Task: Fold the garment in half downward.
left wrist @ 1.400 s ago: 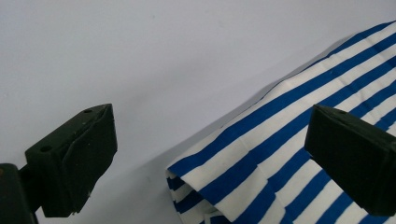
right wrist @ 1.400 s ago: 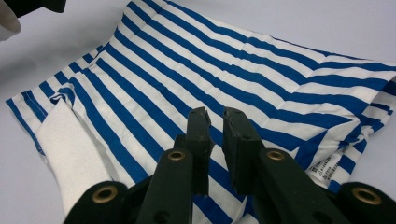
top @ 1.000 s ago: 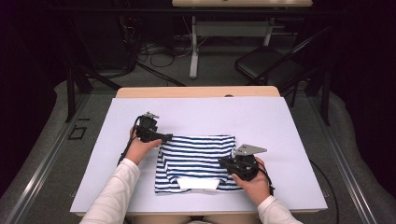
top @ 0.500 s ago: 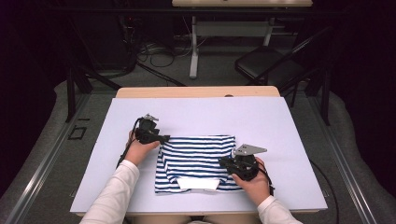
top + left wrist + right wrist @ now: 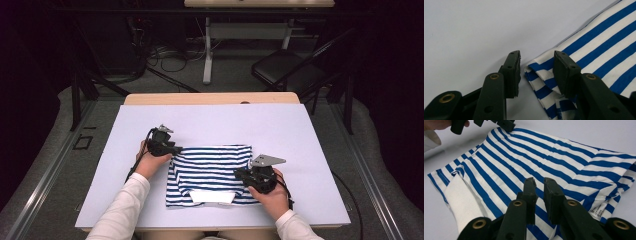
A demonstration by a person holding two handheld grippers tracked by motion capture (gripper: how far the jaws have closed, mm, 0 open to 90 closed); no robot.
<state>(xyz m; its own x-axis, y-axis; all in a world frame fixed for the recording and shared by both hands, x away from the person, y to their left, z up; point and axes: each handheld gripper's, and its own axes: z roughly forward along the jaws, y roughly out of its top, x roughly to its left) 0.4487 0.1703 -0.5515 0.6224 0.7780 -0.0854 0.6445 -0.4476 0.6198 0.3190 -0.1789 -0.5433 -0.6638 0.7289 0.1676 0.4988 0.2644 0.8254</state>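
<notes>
Two grippers at a striped shirt.
Left gripper, at the shirt's 10 o'clock corner, has been closing its jaws around the corner, not pressing yet; right gripper, at 4 o'clock, nearly closed, grip unclear.

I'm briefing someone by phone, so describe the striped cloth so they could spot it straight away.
Start at the pale lavender table in the middle of the room. On its near half, between the person's two hands, lies the folded cloth. It is the one item lying there, with blue and white stripes and a plain white panel at its near edge.
</notes>
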